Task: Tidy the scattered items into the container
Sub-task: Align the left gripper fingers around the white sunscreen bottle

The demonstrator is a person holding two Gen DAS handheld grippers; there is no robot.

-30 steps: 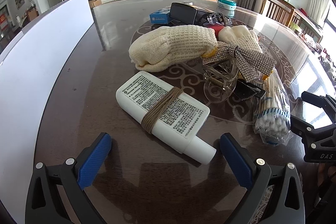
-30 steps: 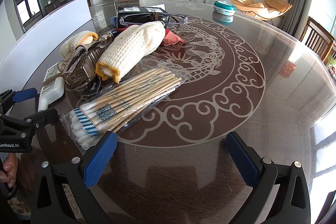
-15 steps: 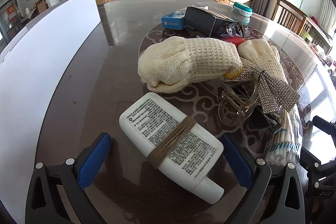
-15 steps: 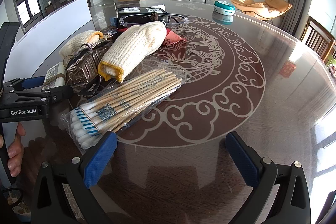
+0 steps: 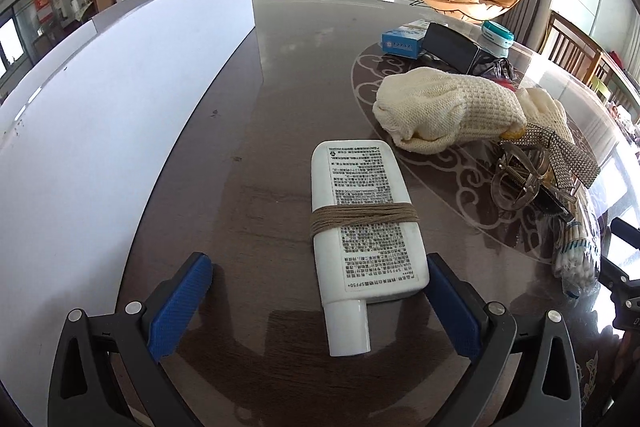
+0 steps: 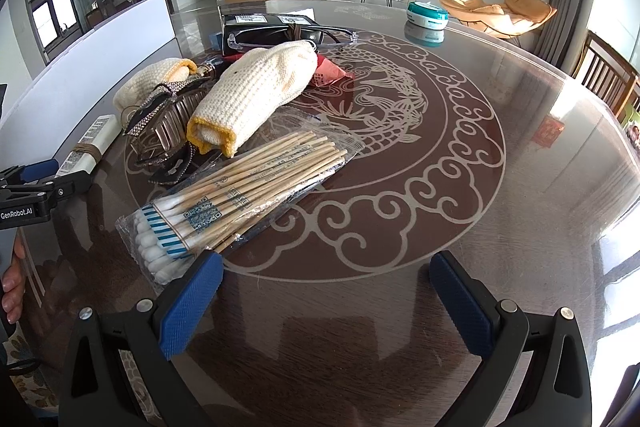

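Observation:
A white bottle [image 5: 364, 227] wrapped with brown twine lies flat on the dark table, its cap end pointing at me. My left gripper [image 5: 316, 307] is open, and the cap end sits between its blue fingers [image 5: 180, 303], close to the right one. The white container wall [image 5: 120, 107] runs along the left. My right gripper [image 6: 326, 307] is open over bare table with nothing between its fingers. Just ahead and left of it lies a bag of cotton swabs [image 6: 240, 195]. The right wrist view also shows the bottle [image 6: 88, 147] and the left gripper [image 6: 36, 183].
Cream knit gloves [image 5: 448, 111], a metal hair clip [image 5: 520, 179] and a patterned bow are heaped on the table's round ornament. Behind them are safety glasses [image 6: 288, 35], a black box [image 6: 268, 23], a blue box [image 5: 402, 41], a red packet [image 6: 328, 73] and a teal tub [image 6: 426, 15].
My left gripper has swung left and closed in on the white bottle, which now lies lengthwise with its cap end between the fingers. The right gripper has stayed still.

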